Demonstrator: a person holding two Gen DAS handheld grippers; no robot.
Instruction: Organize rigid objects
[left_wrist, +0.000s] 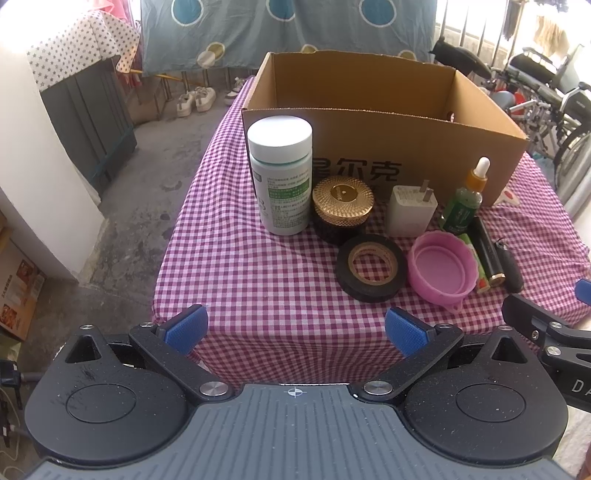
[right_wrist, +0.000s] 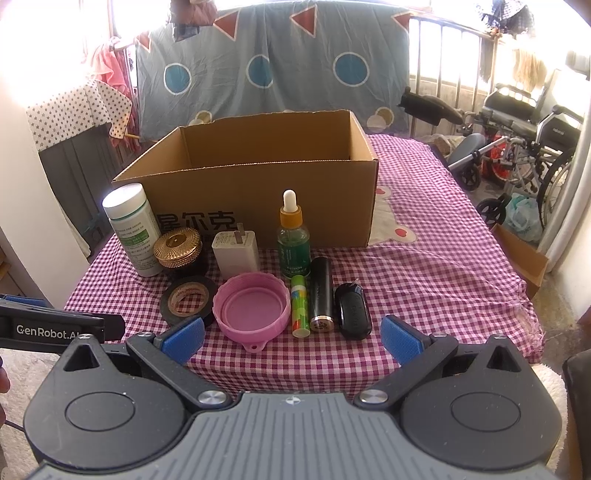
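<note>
Both grippers hover before the near edge of the checked surface (right_wrist: 424, 273), the left gripper (left_wrist: 295, 328) and right gripper (right_wrist: 291, 338) each with jaws released and nothing between them. The items to organize stand in a tight cluster at centre frame, just in front of the open cardboard box (right_wrist: 258, 173): white pill bottle (right_wrist: 133, 229), gold-lidded jar (right_wrist: 178, 246), white charger (right_wrist: 236, 253), dropper bottle (right_wrist: 293, 240), black tape roll (right_wrist: 188, 301), pink lid (right_wrist: 253, 308), lip balm (right_wrist: 300, 308), black tube (right_wrist: 320, 295) and black key fob (right_wrist: 354, 310). Risk, as judged: several items touch or nearly touch, so a jaw reaching for one could topple the tall dropper bottle or roll the tubes off the near edge. Open cloth lies at right of frame; the box wall closes off the back.
</note>
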